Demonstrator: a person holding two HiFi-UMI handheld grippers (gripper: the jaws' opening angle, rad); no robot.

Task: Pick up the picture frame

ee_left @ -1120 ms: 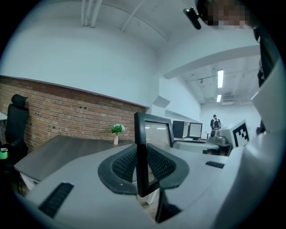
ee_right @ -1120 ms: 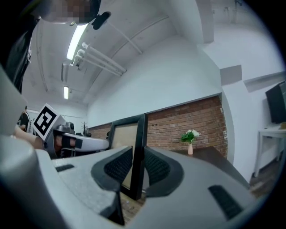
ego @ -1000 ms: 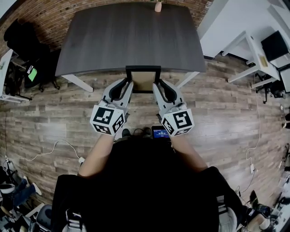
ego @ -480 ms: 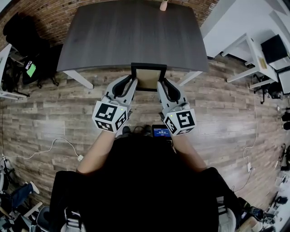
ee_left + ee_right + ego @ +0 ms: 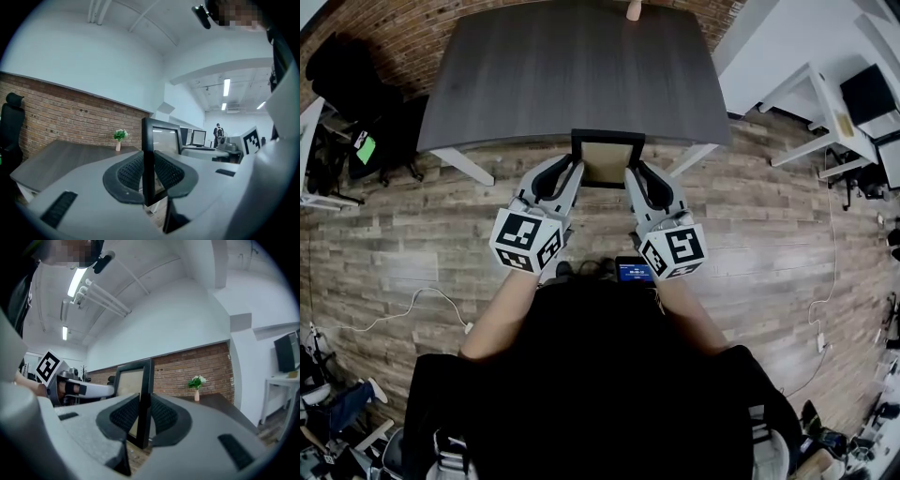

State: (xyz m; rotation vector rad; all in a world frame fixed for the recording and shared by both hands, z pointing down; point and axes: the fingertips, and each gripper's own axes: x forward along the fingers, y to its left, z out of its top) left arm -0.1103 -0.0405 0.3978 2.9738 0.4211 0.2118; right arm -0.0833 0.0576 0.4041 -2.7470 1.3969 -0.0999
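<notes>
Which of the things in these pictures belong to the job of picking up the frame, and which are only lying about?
Belong to the job: picture frame, left claw shut on its left edge, right claw shut on its right edge.

Only lying about: dark table, vase with a plant, black chair, white cable on the floor.

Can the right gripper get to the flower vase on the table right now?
Probably not: the right gripper is shut on the picture frame, and the vase stands at the table's far edge.
</notes>
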